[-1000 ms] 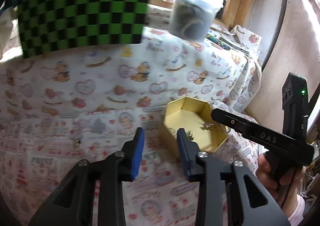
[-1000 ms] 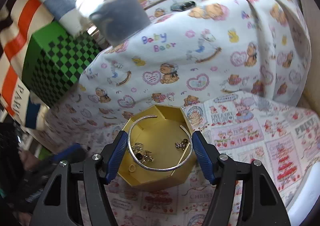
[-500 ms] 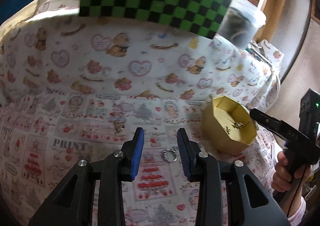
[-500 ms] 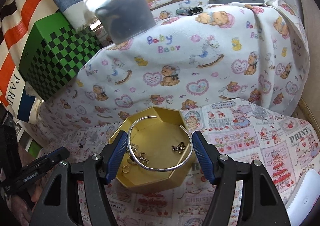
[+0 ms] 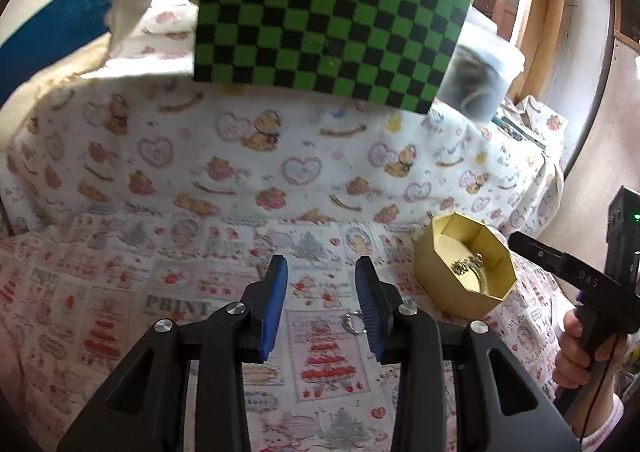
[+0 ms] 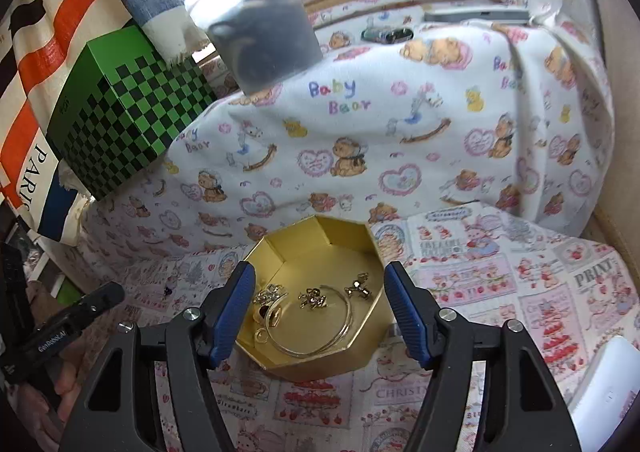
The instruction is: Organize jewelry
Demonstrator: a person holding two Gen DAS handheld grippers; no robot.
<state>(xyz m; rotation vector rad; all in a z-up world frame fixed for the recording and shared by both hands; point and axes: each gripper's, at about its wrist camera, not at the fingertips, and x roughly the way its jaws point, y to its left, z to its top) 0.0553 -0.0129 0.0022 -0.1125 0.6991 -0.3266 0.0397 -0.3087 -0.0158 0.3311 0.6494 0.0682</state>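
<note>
A gold octagonal box sits on the printed cloth and holds a silver bangle and several small gold pieces. It also shows at the right of the left wrist view. My right gripper is open and empty, its fingers either side of the box. My left gripper is open and empty above the cloth. A small silver ring lies on the cloth just inside its right finger.
A green and black checkered box stands at the back on a raised, teddy-bear cloth. A clear lidded tub stands beside it. A phone lies far back. A tiny dark item lies left of the gold box.
The bangle that my right gripper held over the box now lies inside it, and the jaws are wider. My left gripper has swung left, away from the box, to the ring on the cloth.
</note>
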